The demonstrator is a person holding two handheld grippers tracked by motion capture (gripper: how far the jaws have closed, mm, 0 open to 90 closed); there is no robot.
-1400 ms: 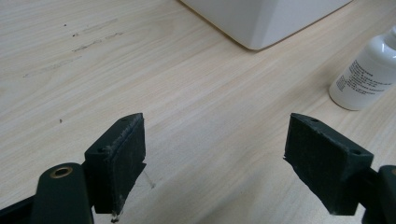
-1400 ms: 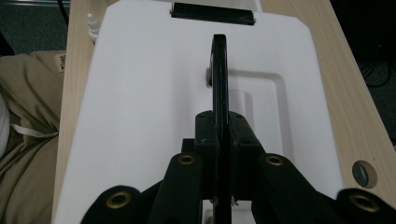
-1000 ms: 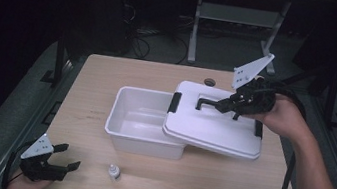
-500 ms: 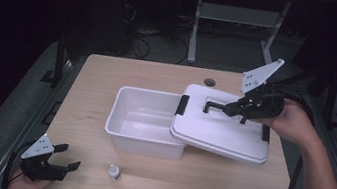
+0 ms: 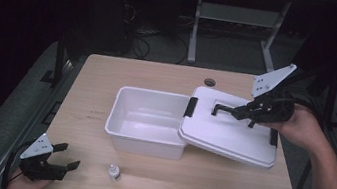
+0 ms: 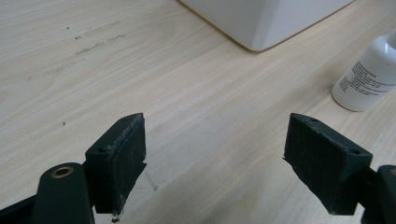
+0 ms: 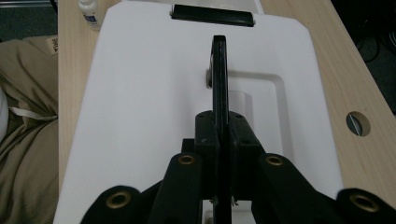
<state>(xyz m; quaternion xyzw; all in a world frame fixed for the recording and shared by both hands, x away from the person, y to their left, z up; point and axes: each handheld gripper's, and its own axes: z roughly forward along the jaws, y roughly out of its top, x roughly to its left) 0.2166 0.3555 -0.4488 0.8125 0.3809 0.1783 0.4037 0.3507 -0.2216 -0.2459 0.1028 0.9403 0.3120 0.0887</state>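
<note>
Jaws of our right gripper (image 5: 235,110) were clenched on the lid's black handle (image 7: 219,70), so the white lid (image 5: 231,134) hung tilted, one edge resting on the open bin (image 5: 147,121). Compared with a second earlier, we had drawn it farther right, uncovering more bin. Our left gripper (image 5: 63,156) lay released near the small bottle (image 5: 114,171).

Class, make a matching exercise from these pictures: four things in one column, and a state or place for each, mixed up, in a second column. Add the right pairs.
Things:
1. white lid
2. white bin
3. small bottle
4. left gripper

States or places:
A. open, nothing between its jaws
B. standing near the table's front edge
C. held by its black handle, tilted, one end on the bin's rim
D. uncovered and empty

Pairs: 1-C, 2-D, 3-B, 4-A
</note>
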